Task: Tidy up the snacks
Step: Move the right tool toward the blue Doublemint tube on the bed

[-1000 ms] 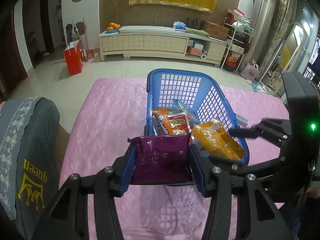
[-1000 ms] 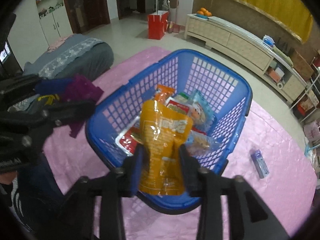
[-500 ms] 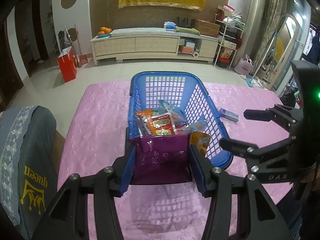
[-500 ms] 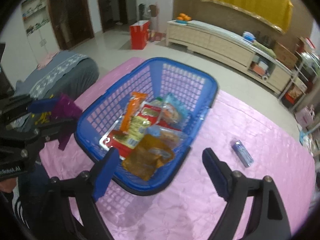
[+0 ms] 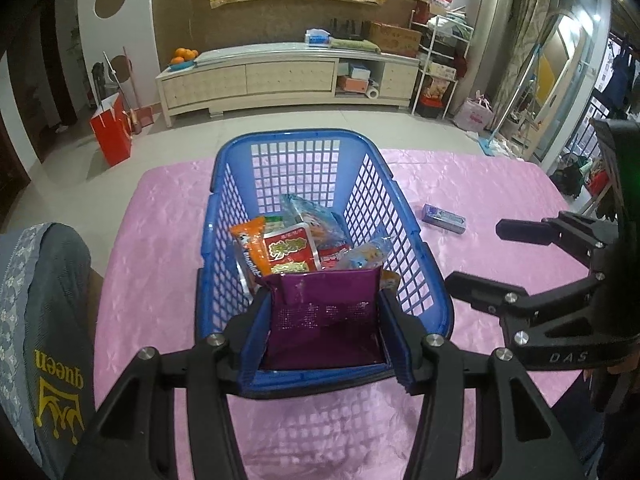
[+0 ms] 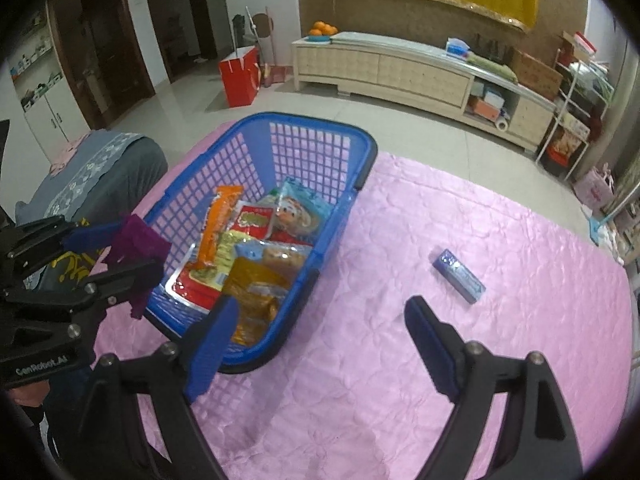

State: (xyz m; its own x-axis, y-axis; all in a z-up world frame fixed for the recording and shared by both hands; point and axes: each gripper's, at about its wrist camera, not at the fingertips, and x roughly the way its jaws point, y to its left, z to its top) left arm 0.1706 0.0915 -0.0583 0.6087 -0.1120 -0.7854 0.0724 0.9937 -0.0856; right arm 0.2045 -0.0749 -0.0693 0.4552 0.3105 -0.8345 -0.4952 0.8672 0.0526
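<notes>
Purple foil shows between the left gripper's (image 5: 325,322) pads: it pinches a purple packet (image 5: 324,312) over the near end of the blue basket (image 5: 256,140). The basket sits on a pink cloth (image 6: 400,360), with an orange pouch (image 6: 252,300) among other snacks inside. The right gripper (image 6: 320,344) hangs spread and empty above the cloth, beside the basket. A small blue pack (image 6: 459,270) lies alone on the cloth.
</notes>
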